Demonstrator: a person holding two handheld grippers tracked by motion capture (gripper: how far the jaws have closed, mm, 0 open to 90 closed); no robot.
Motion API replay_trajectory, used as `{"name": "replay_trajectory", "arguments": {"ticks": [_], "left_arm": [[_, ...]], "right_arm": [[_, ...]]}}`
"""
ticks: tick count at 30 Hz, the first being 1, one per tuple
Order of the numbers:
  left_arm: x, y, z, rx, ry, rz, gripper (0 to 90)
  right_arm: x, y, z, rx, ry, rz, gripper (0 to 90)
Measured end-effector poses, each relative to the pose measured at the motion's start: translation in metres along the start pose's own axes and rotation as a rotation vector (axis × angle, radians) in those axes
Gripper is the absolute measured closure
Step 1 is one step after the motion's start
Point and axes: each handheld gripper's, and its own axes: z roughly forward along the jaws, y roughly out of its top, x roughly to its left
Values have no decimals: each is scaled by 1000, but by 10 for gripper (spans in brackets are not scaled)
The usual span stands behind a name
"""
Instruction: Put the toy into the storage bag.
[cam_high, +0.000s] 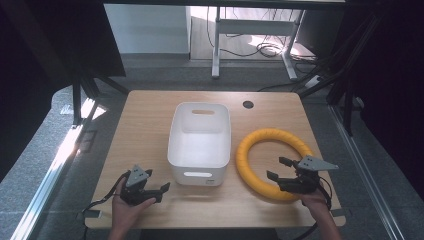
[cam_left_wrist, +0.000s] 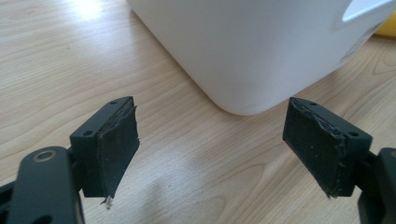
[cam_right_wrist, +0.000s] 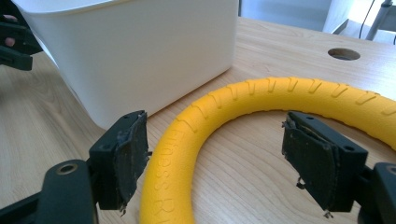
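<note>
Jaws wide on both right gripper (cam_high: 282, 168) and left gripper (cam_high: 156, 186) | yellow ring (cam_high: 272, 162) flat on bench, right of white bin (cam_high: 200, 142) | looks light, foam-soft, ribbed, grippy; pinch near arc across tube.

**Count on the table**

One table (cam_high: 150, 115) is carrying one white bin (cam_high: 200, 145) and one yellow ring (cam_high: 272, 162). Two grippers are showing: left (cam_high: 162, 191), right (cam_high: 279, 168), each gaping, one per hand.
</note>
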Motion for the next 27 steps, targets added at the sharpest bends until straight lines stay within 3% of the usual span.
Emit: {"name": "replay_trajectory", "arguments": {"ticks": [3, 6, 10, 13, 17, 20, 22, 23, 27], "left_arm": [[0, 0, 0, -1, -6, -2, 183], [1, 1, 3, 8, -13, 0, 183], [1, 2, 2, 2, -23, -16, 184], [-1, 2, 2, -2, -47, -21, 187], [-1, 1, 5, 27, -32, -2, 188], [1, 3, 3, 25, -25, -5, 188], [3, 3, 1, 23, -19, -3, 188], [4, 4, -2, 14, -16, -7, 188], [4, 5, -4, 12, -24, -6, 189]], "right_arm": [[-2, 0, -2, 3, 11, 2, 243], [-1, 0, -10, 31, 5, -34, 255], [1, 0, -18, 24, 18, -66, 283], [2, 2, -22, 37, 25, -51, 284], [3, 9, -25, 47, 25, -31, 305], [6, 16, -24, 109, 23, -56, 307], [6, 18, -23, 122, 31, -63, 307], [7, 26, -19, 173, 51, -82, 301], [11, 42, -11, 275, 81, -156, 286]]}}
